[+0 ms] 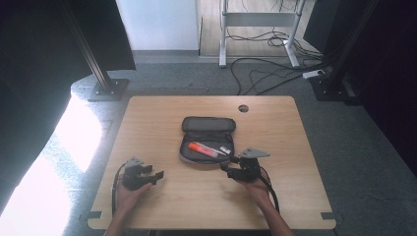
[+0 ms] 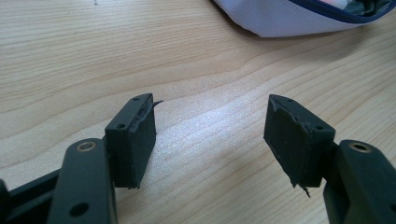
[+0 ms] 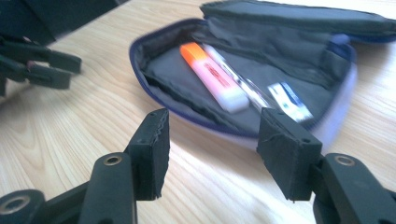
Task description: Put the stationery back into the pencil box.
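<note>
On the wooden table (image 1: 206, 196), soft oval pouch (image 3: 261, 28) gapes.

No lettering to read here. In the right gripper view, center frame, the highlighter (image 3: 215, 78) in the open case (image 3: 327, 126) carries a dark printed mark along its pale barrel, too blurred to make out. Right of it, a small white item (image 3: 290, 101) has a blue label, equally unreadable. In the high view both are too small to tell.
</note>
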Demonstrator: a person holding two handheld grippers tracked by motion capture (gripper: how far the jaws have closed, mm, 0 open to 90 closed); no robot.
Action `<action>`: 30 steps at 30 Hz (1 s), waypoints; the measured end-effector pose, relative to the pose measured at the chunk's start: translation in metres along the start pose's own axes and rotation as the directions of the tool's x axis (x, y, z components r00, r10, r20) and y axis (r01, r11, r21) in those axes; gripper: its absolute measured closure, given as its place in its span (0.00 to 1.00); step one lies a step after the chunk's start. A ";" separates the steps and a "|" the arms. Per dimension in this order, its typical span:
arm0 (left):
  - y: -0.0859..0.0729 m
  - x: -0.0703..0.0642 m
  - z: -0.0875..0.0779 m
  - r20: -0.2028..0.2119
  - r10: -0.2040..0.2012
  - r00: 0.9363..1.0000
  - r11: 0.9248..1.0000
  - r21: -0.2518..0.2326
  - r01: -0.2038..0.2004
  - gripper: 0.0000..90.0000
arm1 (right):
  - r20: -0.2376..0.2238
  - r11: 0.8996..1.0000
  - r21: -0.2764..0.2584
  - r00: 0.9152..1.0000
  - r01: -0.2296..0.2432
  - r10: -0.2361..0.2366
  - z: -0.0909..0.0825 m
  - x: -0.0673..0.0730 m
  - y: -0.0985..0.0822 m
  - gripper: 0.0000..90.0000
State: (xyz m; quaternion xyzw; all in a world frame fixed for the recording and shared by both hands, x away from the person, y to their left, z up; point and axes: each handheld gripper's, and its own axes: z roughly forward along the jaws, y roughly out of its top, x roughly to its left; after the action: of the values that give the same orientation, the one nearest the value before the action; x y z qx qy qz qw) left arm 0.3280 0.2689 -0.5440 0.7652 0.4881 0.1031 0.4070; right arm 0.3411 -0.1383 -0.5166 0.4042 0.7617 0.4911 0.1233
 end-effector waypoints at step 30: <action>0.000 -0.004 0.001 0.002 0.010 1.000 1.000 0.006 -0.011 0.38 | 0.145 0.998 0.030 0.988 -0.055 0.050 -0.054 -0.034 -0.061 0.46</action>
State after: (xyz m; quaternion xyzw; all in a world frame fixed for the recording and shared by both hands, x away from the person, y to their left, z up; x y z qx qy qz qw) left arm 0.3270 0.2652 -0.5440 0.7690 0.4840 0.1032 0.4047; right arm 0.3009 -0.2098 -0.5493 0.4608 0.7481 0.4505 0.1580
